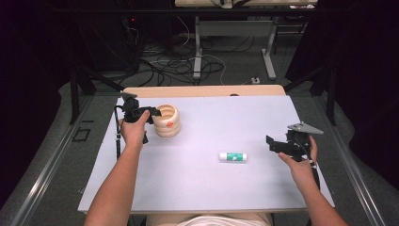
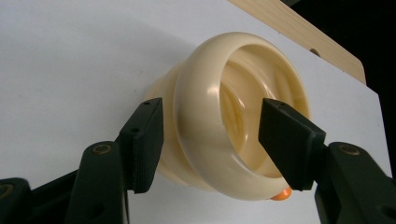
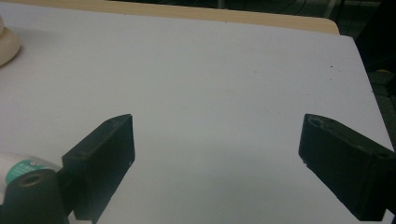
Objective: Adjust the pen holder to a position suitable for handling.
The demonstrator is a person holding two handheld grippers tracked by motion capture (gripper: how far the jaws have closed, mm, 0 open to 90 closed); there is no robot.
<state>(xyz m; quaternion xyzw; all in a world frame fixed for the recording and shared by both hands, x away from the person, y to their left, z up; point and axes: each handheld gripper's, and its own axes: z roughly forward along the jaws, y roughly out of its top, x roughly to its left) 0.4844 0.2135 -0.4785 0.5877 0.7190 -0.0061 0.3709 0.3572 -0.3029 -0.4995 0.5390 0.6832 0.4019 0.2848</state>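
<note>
Left gripper view: left gripper (image 2: 210, 140) jaws straddle the wall of a cream ribbed plastic cup (image 2: 233, 116), seemingly not pressing. Right gripper (image 3: 217, 163), lower frame: jaws apart, empty.

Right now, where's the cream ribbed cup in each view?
High view: cream ribbed cup stands upper left on the white board, at the left gripper.
Left gripper view: centre, mouth toward the camera, its rim between the fingers.
Right gripper view: a sliver at the top-left edge.
Shared landmark: the wooden table edge behind the board.
</note>
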